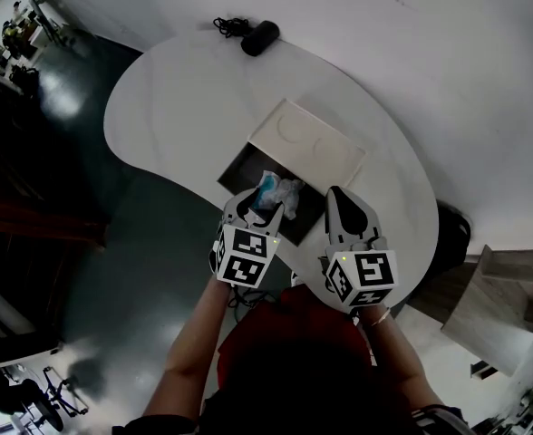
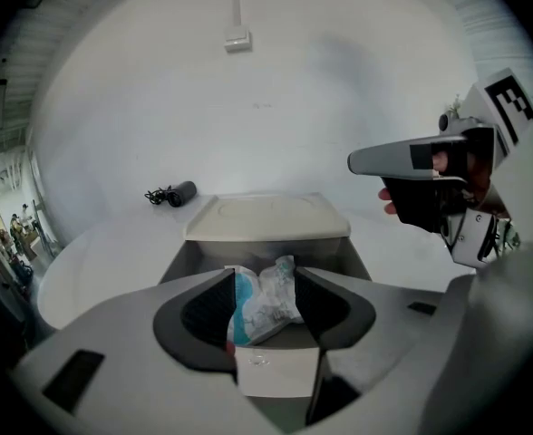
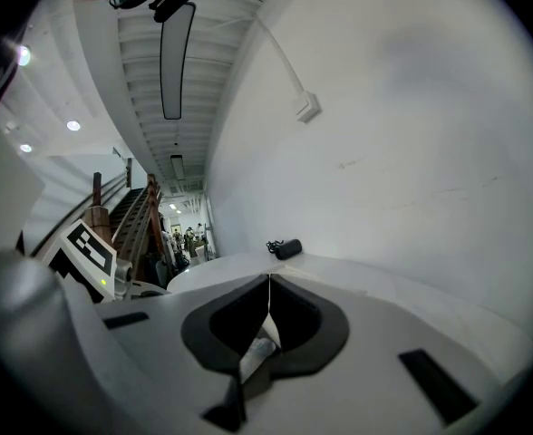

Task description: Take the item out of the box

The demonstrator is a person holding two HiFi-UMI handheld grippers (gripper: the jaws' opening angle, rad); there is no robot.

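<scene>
Around: black gadget with cord at the table's far edge; lid folded back.
Packet: inside the open box.
My left tongs: wide open, astride the packet.
My right tongs: closed, empty.

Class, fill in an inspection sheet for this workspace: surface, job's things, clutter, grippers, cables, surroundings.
Surface: white table, rounded edge.
Job's things: open box, lid open behind it; crumpled white and blue packet inside.
Clutter: black device at the far edge.
Grippers: left gripper open, jaws either side of the packet, not pressing it; right gripper shut, empty, beside the box.
Cables: coiled black cable by the device.
Surroundings: white wall, dark floor.
</scene>
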